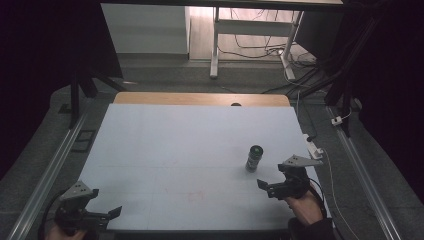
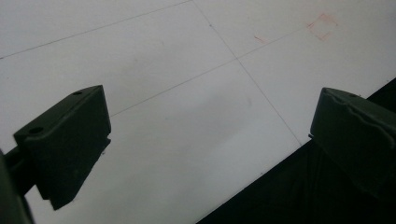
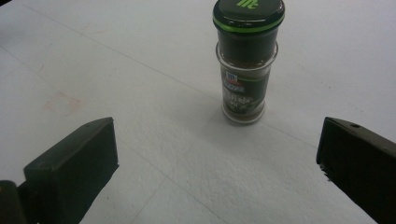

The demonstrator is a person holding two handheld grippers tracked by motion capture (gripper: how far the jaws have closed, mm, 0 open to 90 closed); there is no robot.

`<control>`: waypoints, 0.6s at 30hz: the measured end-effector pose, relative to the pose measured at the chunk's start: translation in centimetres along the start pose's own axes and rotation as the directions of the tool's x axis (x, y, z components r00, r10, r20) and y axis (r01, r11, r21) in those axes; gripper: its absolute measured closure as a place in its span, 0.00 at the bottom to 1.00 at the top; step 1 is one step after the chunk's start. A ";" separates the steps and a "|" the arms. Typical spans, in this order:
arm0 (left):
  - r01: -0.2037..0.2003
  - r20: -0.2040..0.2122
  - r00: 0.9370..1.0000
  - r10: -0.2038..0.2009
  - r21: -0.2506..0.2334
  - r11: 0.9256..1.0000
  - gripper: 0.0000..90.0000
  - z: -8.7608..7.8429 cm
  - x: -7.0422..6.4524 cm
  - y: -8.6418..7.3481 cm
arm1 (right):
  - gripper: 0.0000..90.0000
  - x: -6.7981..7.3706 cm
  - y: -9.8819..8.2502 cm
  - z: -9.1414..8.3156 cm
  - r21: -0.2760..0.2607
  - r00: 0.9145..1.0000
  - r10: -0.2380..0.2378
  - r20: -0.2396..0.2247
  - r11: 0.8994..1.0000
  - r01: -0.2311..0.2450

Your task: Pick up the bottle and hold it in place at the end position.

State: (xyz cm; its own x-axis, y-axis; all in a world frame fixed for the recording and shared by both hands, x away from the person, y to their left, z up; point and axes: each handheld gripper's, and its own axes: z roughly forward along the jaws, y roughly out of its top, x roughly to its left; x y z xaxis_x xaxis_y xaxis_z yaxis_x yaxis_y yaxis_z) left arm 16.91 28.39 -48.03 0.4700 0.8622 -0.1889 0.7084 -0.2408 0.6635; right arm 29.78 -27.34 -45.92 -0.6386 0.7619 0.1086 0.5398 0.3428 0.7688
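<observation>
A: Starting at the left of the high view, what sits there?

B: The left gripper [image 1: 116, 212] sits at the near left corner of the table [image 1: 190, 135], low over the white top, held by a hand at the bottom edge. Its grey three-cornered plate is on top and a cable curls off behind it

A: And how do its jaws stand?

B: Spread wide. In the left gripper view the left gripper [image 2: 205, 135] has both black jaws far apart with bare white surface between them, thin lines crossing it, a faint red square mark [image 2: 323, 25] farther off, and the dark table edge under the right jaw

A: Moving across to the middle?

B: Bare white top, with a faint reddish smudge on the near half

A: Then the jar?

B: The spice jar [image 1: 254, 157] stands upright on the right half of the table, dark contents, green-rimmed black lid. The right gripper view shows the spice jar [image 3: 246, 60] ahead, a little right of centre and beyond the jaw tips, touching neither jaw

A: And the far right?

B: The right gripper [image 1: 262, 184] is just near and right of the jar, held by the person's right hand [image 1: 305, 207]. In its own view the right gripper [image 3: 217, 149] has its jaws spread wide, holding nothing
</observation>
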 end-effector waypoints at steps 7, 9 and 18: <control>0.001 0.001 1.000 -0.001 0.000 1.000 0.00 0.0 0.0 0.0 | 0.00 -0.4 0.3 0.8 0.009 1.000 0.012 -0.005 1.000 -0.012; 0.001 0.001 1.000 -0.001 0.001 1.000 0.00 0.0 0.0 0.0 | 0.00 -0.5 0.5 1.2 0.016 1.000 0.012 -0.004 1.000 -0.012; 0.004 0.000 1.000 -0.004 0.002 1.000 0.00 0.0 0.0 0.0 | 0.00 -0.7 1.2 3.1 0.041 0.999 -0.032 0.025 0.999 0.031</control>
State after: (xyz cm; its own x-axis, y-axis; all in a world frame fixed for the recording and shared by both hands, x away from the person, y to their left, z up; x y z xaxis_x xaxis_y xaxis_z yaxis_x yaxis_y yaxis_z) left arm 16.87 28.41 -48.03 0.4676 0.8630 -0.1915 0.7114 -0.2387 0.6610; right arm 32.53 -25.75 -47.00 -0.6418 0.7639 0.0682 0.5420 0.3889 0.7450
